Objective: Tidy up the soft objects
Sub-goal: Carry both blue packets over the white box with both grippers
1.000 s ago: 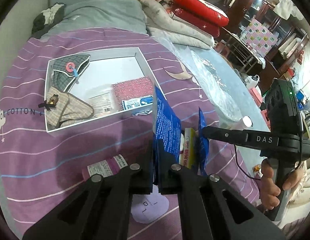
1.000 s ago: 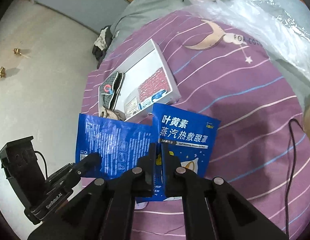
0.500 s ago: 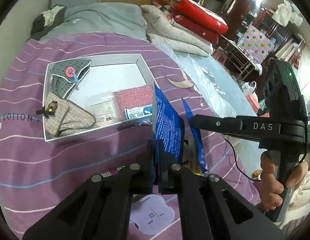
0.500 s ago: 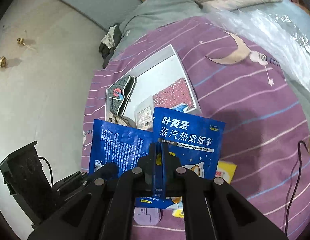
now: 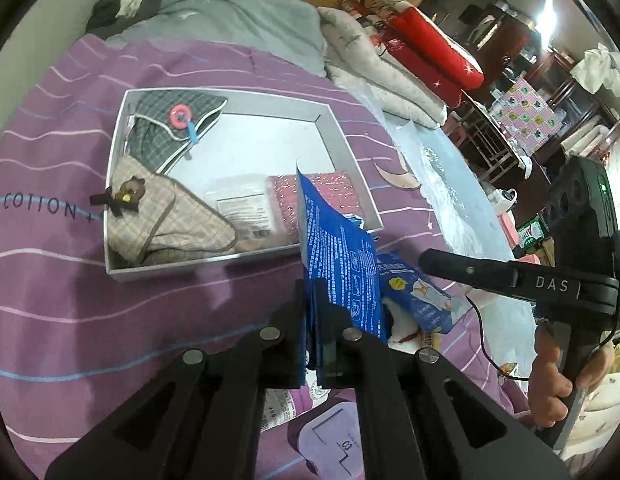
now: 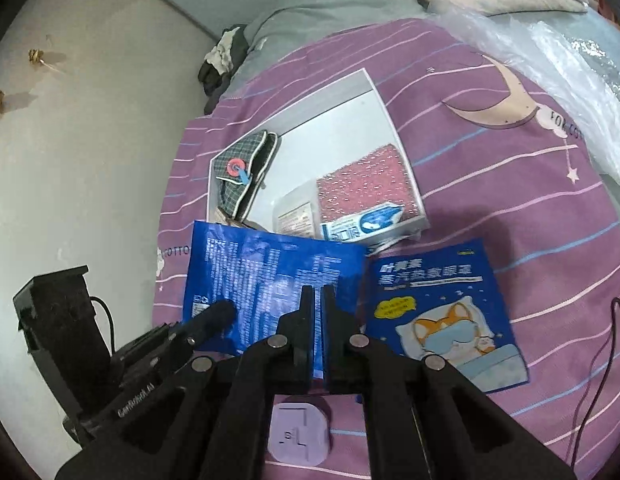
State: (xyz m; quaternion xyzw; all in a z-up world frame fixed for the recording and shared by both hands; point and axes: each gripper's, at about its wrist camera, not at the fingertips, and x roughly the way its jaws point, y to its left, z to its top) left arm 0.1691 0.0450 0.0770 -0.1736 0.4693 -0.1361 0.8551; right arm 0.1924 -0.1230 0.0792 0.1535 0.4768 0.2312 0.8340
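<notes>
- Step in hand: loose sachets are being moved into the white tray (image 5: pixel 343 141) on the purple bedspread (image 5: pixel 110 320). By my reading, one sachet is in carriage and one waits.
- Left gripper (image 5: pixel 312 300): jaws clamped on the lower edge of a blue sachet (image 5: pixel 338 260), held upright, printed back outward. Its top corner overlaps the tray's near right corner in the left wrist view; whether it is over or short of the rim cannot be told.
- Right gripper (image 6: pixel 318 300): jaws closed together, nothing evidently pinched; the blue seen in the slit appears to be the left's sachet behind. A hand (image 5: pixel 558 380) grips its handle.
- The second sachet (image 6: pixel 442 312), printed with a dog in an eye mask, lies flat on the bedspread just outside the tray's near corner.
- Tray contents: green plaid pouch (image 5: pixel 170 132) and beige plaid pouch (image 5: pixel 166 216) at the left; clear packet (image 5: pixel 242 208), red glitter pad (image 5: pixel 286 196) and tissue pack (image 6: pixel 362 224) at the near right.
- Open room: the far middle of the tray floor is bare, the best landing spot.
- Next move, judged: carry the held sachet over the near wall, tip it flat, then part the jaws.
- Hazards: the limp sachet may catch on the rim; the right gripper sits near the left's path; a crinkled plastic sheet (image 5: pixel 442 184) borders the right.
</notes>
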